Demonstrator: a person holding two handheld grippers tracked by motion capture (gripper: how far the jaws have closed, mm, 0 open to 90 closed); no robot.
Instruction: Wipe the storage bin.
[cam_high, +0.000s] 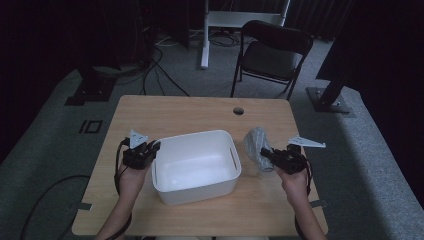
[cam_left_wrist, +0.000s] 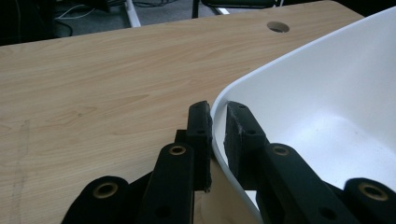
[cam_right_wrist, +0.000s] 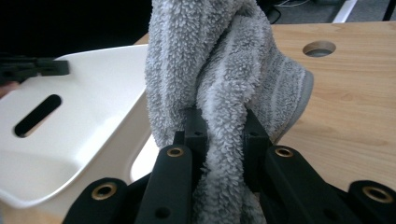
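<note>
My right claw (cam_right_wrist: 219, 126) pinches a grey fluffy towel (cam_right_wrist: 224, 60), which rises bunched above its jaws, just right of the white tub (cam_high: 196, 162). My left claw (cam_left_wrist: 218, 126) clamps the tub's rim at its near-left corner, one jaw inside, one outside. Both rest over the table (cam_high: 165, 112).

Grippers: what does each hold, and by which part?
Left gripper clamps the white bin by its rim; right gripper pinches a fold of the grey towel.
</note>
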